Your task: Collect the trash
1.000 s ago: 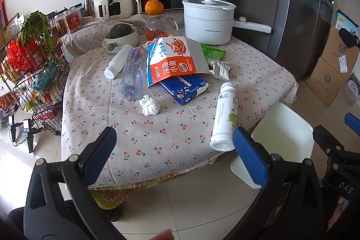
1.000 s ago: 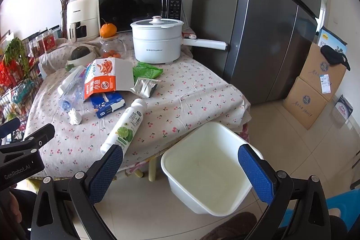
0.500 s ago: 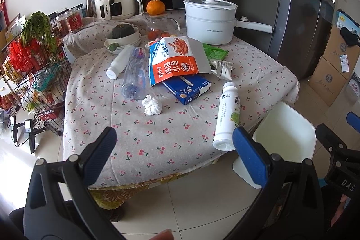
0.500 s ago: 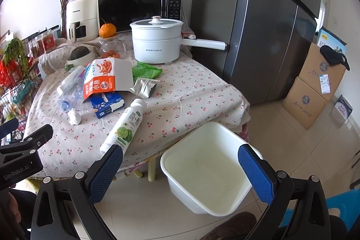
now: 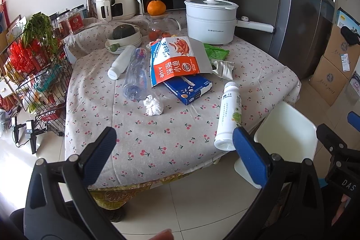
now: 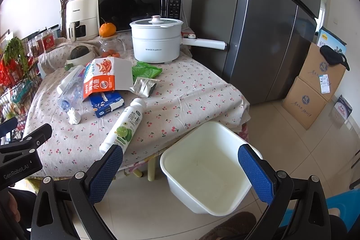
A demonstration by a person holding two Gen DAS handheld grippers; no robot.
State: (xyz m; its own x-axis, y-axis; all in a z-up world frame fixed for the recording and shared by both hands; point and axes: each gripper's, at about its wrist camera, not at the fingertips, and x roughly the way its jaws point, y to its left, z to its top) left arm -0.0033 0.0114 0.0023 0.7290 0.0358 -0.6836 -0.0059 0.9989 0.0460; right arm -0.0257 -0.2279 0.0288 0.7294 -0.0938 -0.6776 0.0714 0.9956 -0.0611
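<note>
White plastic bottle (image 5: 229, 115), lime label, lies on its side at the near right corner of the desk (image 5: 171, 136), base toward the edge, cap pointing away. Left wrist view: left gripper (image 5: 173, 150) hangs short of the desk edge, fingers spread wide, holding nothing. Further items on the cherry-print cloth:
- crumpled white tissue (image 5: 153, 105), mid-desk;
- clear empty bottle (image 5: 135, 75) lying beside a small white bottle (image 5: 120, 62);
- orange-and-white snack bag (image 5: 177, 60) overlapping a blue box (image 5: 190, 88);
- silver foil wrapper (image 5: 222, 69) and green wrapper (image 5: 216, 52) behind.

Handling, judged: bottles light, smooth, liable to roll, best taken across the body; tissue soft, pinch anywhere; bags limp, take by an edge; box stiff, grip across its short side.

Right wrist view: right gripper (image 6: 180, 165) also fully spread and empty, hovering above the floor between the desk corner and the white bin (image 6: 202, 168). Bin stands on the tiles just beside the desk, open, nothing visible inside. Lime bottle (image 6: 123, 127) lies nearest this gripper, its base just past the left finger in the picture. Pot (image 6: 156, 39), microwave and fruit at the back appear to be household goods, not trash.
</note>
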